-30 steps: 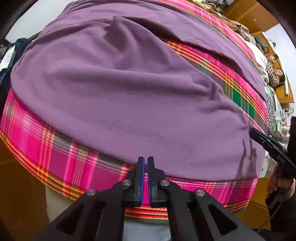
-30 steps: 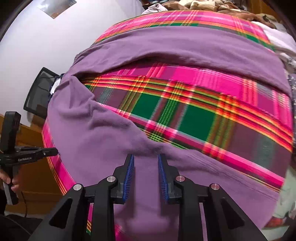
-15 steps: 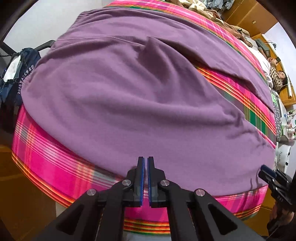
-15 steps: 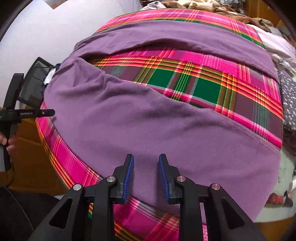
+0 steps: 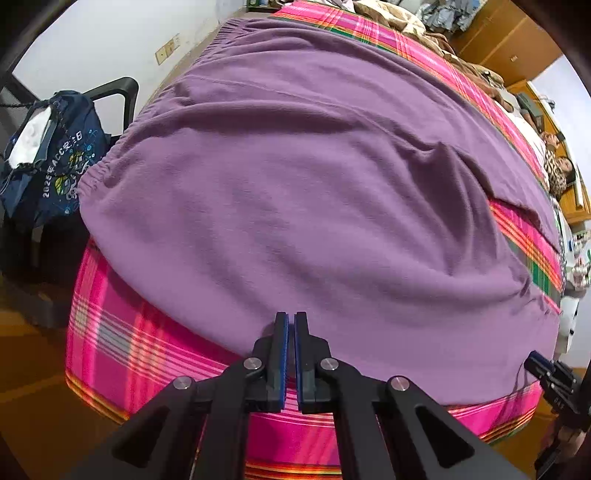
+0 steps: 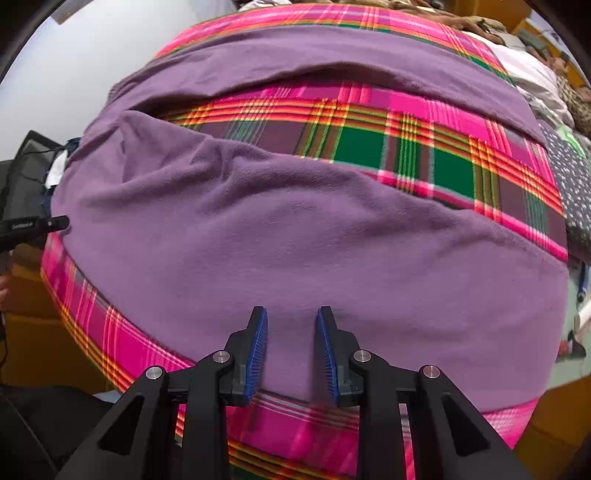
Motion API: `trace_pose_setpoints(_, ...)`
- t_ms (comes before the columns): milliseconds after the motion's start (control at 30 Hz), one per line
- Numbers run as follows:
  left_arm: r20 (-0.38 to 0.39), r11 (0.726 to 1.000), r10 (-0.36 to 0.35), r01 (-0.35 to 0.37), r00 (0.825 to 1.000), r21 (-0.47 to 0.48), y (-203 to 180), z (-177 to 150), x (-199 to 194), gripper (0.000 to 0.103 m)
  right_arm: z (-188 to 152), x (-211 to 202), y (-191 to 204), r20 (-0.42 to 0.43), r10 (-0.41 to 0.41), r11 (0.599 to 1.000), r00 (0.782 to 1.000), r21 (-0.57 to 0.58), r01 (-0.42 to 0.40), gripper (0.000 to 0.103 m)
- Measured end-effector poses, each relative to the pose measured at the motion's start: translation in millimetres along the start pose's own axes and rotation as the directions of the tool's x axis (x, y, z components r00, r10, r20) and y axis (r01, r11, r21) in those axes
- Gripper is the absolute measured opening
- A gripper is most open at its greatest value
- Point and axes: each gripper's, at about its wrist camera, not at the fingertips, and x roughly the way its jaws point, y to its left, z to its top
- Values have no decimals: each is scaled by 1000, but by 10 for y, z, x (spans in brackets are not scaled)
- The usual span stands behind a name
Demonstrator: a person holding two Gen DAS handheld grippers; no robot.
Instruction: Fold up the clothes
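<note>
A purple garment (image 5: 295, 184) with a gathered elastic waistband (image 5: 110, 162) lies spread on a pink plaid blanket (image 5: 122, 332) on a bed. In the right wrist view its two legs (image 6: 258, 240) part, with plaid showing between them. My left gripper (image 5: 290, 318) is shut with nothing in it, pointing down at the garment's near edge. My right gripper (image 6: 291, 314) stands open over the near leg, with nothing between its blue pads (image 6: 258, 343). Each gripper shows at the edge of the other's view: the right gripper (image 5: 546, 373) low on the right, the left gripper (image 6: 37, 225) at the left.
A black chair with a dark blue bag (image 5: 48, 158) stands left of the bed by the white wall. Crumpled clothes (image 5: 424, 29) are piled on the far side, wooden cabinets (image 5: 506, 40) behind. A person (image 5: 557, 170) lies at the far right. Orange-brown floor (image 5: 33, 369) lies below the bed edge.
My left gripper has slid left along the near edge toward the waistband, bringing the chair and bag into view. My right gripper has drawn back to the garment's near edge. Neither gripper's jaws have moved.
</note>
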Motion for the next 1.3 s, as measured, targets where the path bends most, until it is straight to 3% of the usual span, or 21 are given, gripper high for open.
trace_pose_setpoints(167, -15, 997, -33, 34, 999, 69, 71, -1, 79, 1, 32, 85, 143, -15, -78, 996, 997, 36, 78, 32)
trace_pose_setpoints(267, -19, 993, -43, 45, 999, 113, 46, -5, 92, 2, 54, 116, 214, -22, -109, 993, 994, 52, 110, 41)
trace_pose_setpoints(433, -28, 987, -60, 63, 998, 145, 62, 19, 142, 2, 93, 176, 327, -36, -119, 990, 992, 77, 122, 67)
trace_pose_setpoints(567, -16, 986, -50, 52, 999, 156, 16, -35, 144, 2, 129, 221, 398, -57, -142, 987, 988, 72, 146, 73)
trace_pose_setpoints(800, 17, 989, -16, 14, 1000, 150, -82, -175, 168, 2, 159, 198, 302, -44, -69, 990, 997, 120, 73, 78)
trace_pose_setpoints(1133, 47, 985, 85, -91, 995, 150, -312, -372, 227, 2, 0, 156, 214, -13, 18, 996, 1000, 93, -17, 97)
trace_pose_setpoints(1300, 39, 976, 145, -149, 989, 160, -452, -455, 274, 3, -95, 164, 266, -2, 37, 996, 999, 79, -37, 97)
